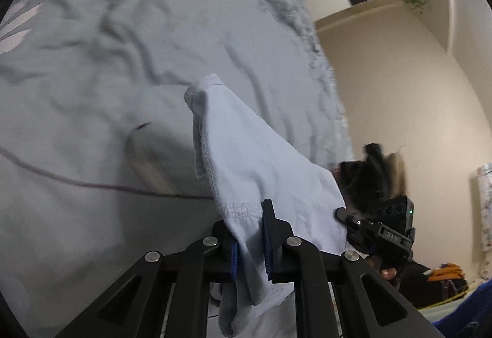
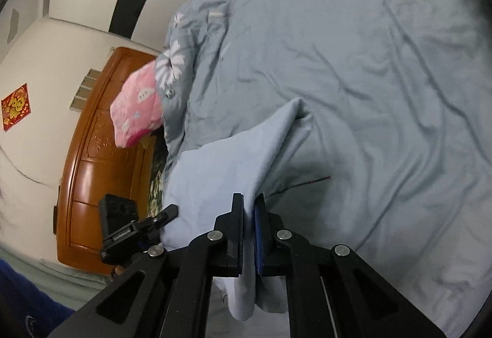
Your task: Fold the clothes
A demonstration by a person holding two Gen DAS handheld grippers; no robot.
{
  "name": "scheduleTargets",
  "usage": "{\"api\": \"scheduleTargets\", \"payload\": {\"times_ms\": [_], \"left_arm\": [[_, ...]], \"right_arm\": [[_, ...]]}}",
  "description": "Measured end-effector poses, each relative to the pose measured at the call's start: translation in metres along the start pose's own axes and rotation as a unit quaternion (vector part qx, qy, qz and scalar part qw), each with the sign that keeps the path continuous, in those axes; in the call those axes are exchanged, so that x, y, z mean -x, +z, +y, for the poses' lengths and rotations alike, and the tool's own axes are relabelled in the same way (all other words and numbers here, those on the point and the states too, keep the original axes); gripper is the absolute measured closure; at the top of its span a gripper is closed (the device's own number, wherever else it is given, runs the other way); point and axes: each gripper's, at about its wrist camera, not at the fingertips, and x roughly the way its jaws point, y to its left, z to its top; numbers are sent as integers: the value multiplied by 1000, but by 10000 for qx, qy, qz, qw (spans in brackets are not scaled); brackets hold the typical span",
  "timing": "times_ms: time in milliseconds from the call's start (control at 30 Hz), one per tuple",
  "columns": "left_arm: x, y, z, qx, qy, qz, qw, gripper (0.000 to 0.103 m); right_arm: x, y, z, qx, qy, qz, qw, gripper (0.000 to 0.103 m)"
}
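Observation:
A pale blue garment [image 1: 255, 159] is held up above the bed between both grippers. My left gripper [image 1: 250, 225] is shut on its hemmed edge, with cloth hanging down between the fingers. My right gripper [image 2: 249, 206] is shut on another edge of the same garment [image 2: 221, 172], which stretches away to the left. The right gripper's body shows in the left wrist view [image 1: 378, 230]. The left gripper's body shows in the right wrist view [image 2: 135, 227].
A wrinkled grey-blue duvet [image 2: 369, 76] covers the bed [image 1: 107, 76] under the garment. A pink pillow [image 2: 138, 107] lies at the bed's edge by a wooden door [image 2: 98, 169]. Clothes [image 1: 446, 276] lie by the wall.

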Motion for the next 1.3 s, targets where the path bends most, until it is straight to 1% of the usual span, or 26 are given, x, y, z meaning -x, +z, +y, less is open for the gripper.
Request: {"api": "scheduleTargets", "payload": {"times_ms": [100, 200, 267, 333, 400, 467, 500, 533, 567, 600, 633, 667, 800, 933, 1067, 1133, 1167, 1200, 1233, 1300], "left_arm": [[0, -6, 21, 174, 178, 40, 9997, 90], [-1, -12, 42, 348, 355, 79, 9987, 90], [-2, -11, 45, 362, 392, 108, 9985, 87], [-4, -9, 45, 343, 403, 139, 9985, 86], [-5, -7, 45, 324, 413, 169, 9985, 85], [-7, -4, 45, 305, 423, 199, 9984, 80], [-7, -3, 45, 296, 428, 215, 9984, 79], [-8, -2, 44, 241, 484, 244, 9982, 76], [-10, -1, 43, 143, 590, 289, 9977, 72], [-11, 0, 41, 65, 663, 323, 9973, 69], [-14, 1, 40, 9, 701, 348, 9969, 67], [-16, 2, 40, -17, 702, 366, 9969, 66], [-27, 6, 36, -59, 681, 390, 9969, 66], [-23, 4, 34, -275, 782, 436, 9956, 66], [-24, -1, 29, -430, 899, 403, 9942, 68], [-24, -4, 26, -507, 957, 386, 9934, 68], [-25, -6, 24, -564, 991, 375, 9928, 69], [-24, -7, 22, -626, 1029, 363, 9921, 69], [-24, -9, 21, -682, 1068, 351, 9913, 74], [-23, -11, 17, -756, 1155, 305, 9900, 79]], "right_arm": [[-34, -9, -28, -251, -212, 372, 9988, 97], [-52, -19, -49, -389, -422, 626, 9964, 97], [-51, -22, -58, -501, -371, 608, 9962, 97], [-50, -24, -58, -479, -270, 561, 9969, 97], [-49, -24, -55, -466, -215, 534, 9973, 94], [-50, -22, -55, -515, -199, 515, 9971, 94], [-51, -22, -57, -556, -210, 513, 9969, 94], [-51, -22, -60, -611, -240, 506, 9966, 94], [-52, -22, -63, -663, -265, 498, 9962, 90], [-53, -22, -66, -714, -287, 489, 9958, 80], [-53, -23, -68, -765, -308, 480, 9954, 75], [-54, -23, -70, -816, -297, 464, 9951, 71], [-59, -26, -71, -921, -182, 408, 9947, 71], [-71, -26, -58, -742, -247, 493, 9957, 71], [-77, -27, -49, -656, -380, 541, 9957, 71], [-78, -27, -45, -638, -406, 535, 9957, 73], [-78, -28, -43, -630, -418, 532, 9957, 75], [-78, -28, -40, -616, -436, 523, 9958, 80], [-78, -28, -38, -606, -464, 511, 9958, 83], [-77, -28, -37, -618, -510, 497, 9955, 91]]}}
